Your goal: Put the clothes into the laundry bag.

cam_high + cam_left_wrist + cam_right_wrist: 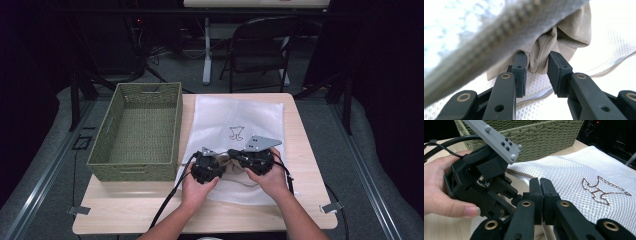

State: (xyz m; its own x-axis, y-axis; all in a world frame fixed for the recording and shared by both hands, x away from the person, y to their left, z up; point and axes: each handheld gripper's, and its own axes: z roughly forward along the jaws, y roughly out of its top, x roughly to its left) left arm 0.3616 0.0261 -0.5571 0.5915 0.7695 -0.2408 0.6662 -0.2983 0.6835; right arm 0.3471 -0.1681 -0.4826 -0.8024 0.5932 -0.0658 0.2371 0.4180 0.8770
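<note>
A white mesh laundry bag (pixel 240 112) with a small brown stitched figure (pixel 604 190) lies flat on the wooden table. Both grippers meet nose to nose at its near edge. In the left gripper view, my left gripper (pixel 537 56) is inside the bag mouth, under the raised zipper edge (pixel 499 42). Its jaws stand a little apart, and a bunched beige cloth (pixel 571 32) hangs loosely between the pads. My right gripper (pixel 540 180) has its pads pressed together just above the mesh. Whether mesh is pinched between them I cannot tell.
A green woven basket (pixel 145 87) stands empty on the table's left half, right beside the bag. Bare wood runs along the front edge (pixel 125 210) and the right side. A dark folding chair (pixel 260 45) and table legs stand beyond the far edge.
</note>
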